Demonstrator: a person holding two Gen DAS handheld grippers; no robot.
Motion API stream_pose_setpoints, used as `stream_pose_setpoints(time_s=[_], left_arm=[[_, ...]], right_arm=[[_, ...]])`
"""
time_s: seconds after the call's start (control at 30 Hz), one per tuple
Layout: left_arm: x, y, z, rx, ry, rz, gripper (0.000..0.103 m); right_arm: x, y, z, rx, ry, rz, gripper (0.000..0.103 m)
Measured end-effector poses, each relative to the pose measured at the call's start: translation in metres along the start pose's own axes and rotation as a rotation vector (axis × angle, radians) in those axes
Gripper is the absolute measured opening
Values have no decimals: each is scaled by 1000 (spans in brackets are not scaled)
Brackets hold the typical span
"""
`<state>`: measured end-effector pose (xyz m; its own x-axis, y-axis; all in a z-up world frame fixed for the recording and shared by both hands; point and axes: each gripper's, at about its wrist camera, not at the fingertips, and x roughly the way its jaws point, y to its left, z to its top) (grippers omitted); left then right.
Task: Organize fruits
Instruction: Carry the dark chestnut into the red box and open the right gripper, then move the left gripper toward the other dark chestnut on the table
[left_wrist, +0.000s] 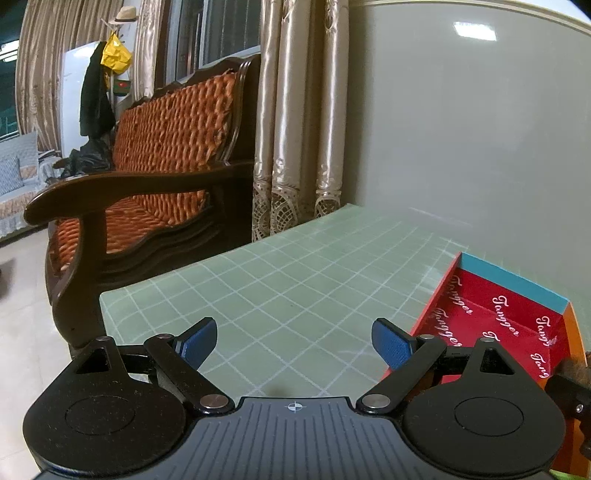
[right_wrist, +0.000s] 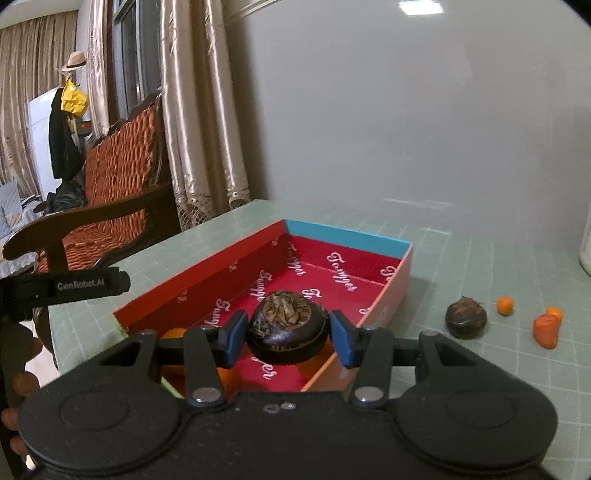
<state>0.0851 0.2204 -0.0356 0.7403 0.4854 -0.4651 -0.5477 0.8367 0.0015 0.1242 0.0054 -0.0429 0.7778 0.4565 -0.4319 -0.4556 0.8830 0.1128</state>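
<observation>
The red box (right_wrist: 369, 275) carries one word repeated in white script over its inside floor and walls; it reads "Tangger", though the looping letters leave the spelling a little unsure. In the right wrist view, white letters on the black bar (right_wrist: 79, 283) at the left edge read "GenRobot.AI". No other writing can be read in either view.
</observation>
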Motion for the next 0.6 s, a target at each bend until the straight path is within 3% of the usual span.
stream_pose_setpoints(time_s=[0.07,0.13,0.17,0.37,0.6], left_arm=[[-1,-2,-1,4,2,0,90],[-1,-4,-1,8,2,-3,90],[-2,-6,-1,12,1,-3,90],[-5,-18,-3,37,-3,-18,90],[-13,-45,-4,64,-23,-64,90]], right_arm=[[-2,0,0,-3,-10,-3,52],[-8,-2,-1,2,-21,-3,74],[-9,-2,-1,4,-34,-13,79],[-16,-11,4,19,-77,-66,80],[-23,-41,3,75,-84,-210,83]])
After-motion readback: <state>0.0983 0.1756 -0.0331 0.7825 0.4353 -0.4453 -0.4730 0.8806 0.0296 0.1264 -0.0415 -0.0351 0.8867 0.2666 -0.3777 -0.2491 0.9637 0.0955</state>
